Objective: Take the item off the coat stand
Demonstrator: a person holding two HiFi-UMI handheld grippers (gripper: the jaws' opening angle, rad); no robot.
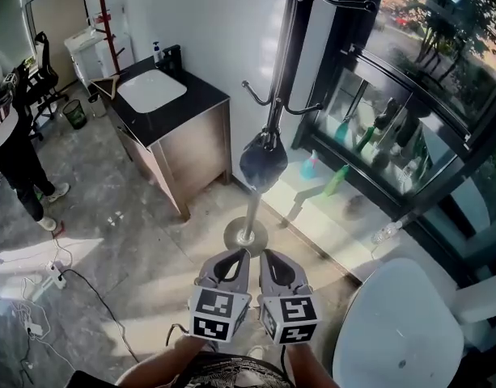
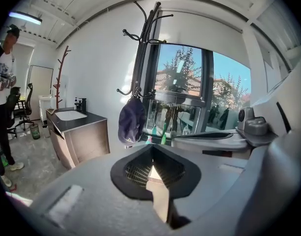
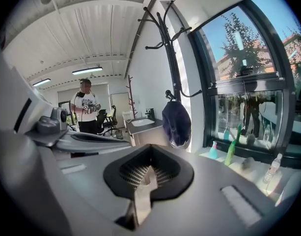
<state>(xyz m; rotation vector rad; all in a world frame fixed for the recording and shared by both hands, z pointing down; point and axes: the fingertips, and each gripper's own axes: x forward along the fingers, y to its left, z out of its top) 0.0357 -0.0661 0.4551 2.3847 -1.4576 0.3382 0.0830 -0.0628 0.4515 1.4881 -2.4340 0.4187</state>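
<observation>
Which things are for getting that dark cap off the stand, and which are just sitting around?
For the job:
- coat stand
- dark cap, hanging on the stand
- left tool, shut and empty
- right tool, shut and empty

Just lying about:
- sink cabinet
- green bottle
- white chair
- waste bin
- floor cables
</observation>
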